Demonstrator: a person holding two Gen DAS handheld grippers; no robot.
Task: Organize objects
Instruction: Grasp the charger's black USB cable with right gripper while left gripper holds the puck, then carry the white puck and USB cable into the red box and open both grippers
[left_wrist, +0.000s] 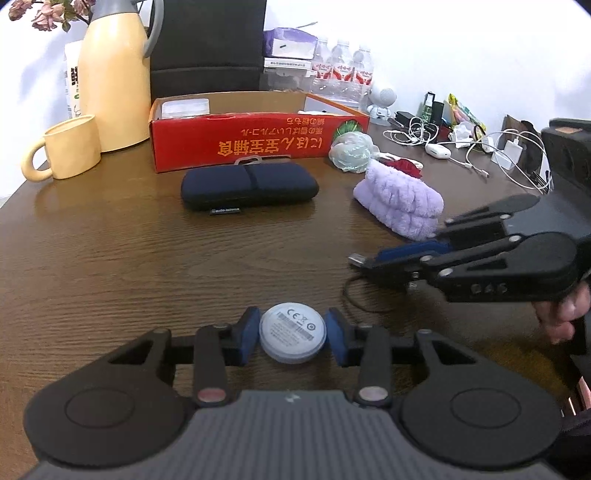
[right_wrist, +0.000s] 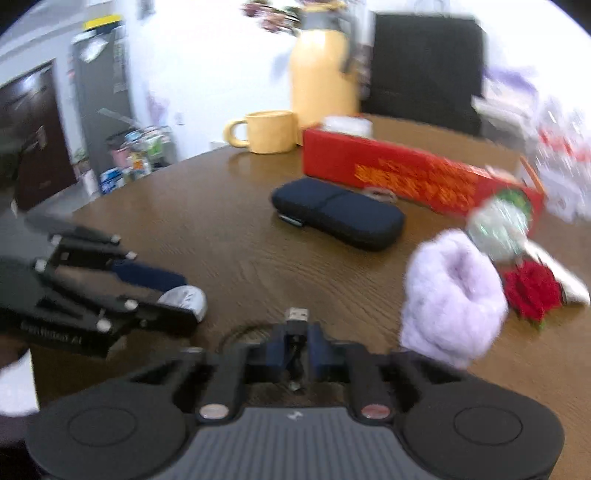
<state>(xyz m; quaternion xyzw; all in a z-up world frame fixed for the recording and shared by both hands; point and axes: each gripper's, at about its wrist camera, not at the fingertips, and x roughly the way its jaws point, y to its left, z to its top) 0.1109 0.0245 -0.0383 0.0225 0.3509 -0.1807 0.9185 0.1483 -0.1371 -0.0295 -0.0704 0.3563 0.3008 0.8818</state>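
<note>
Holding one small thing in each claw above the brown wooden table (left_wrist: 110, 258), the person appears to be gathering loose items for the red box (left_wrist: 258, 144) at the back. The left gripper (left_wrist: 293, 334) is clamped on a white round puck (left_wrist: 293, 332), one blue pad on each side of its rim, label face up. The puck looks light, rigid and smooth-sided; a grip across its widest line, as shown, is likely the surest, since pads set off that line could let it squirt out. The right gripper (right_wrist: 297, 349) is nearly closed on the plug end of a thin black cable (right_wrist: 295, 328), the metal plug (right_wrist: 297, 314) sticking out past the pads. The cable trails in a loop onto the table below; whether it joins the puck cannot be told. The plug is stiff and a sound place to hold, while the cord itself is limp and would probably drag or snag on the purple fluffy pouch (left_wrist: 399, 201) just beyond that gripper or the dark zip case (left_wrist: 249, 186) farther left.
</note>
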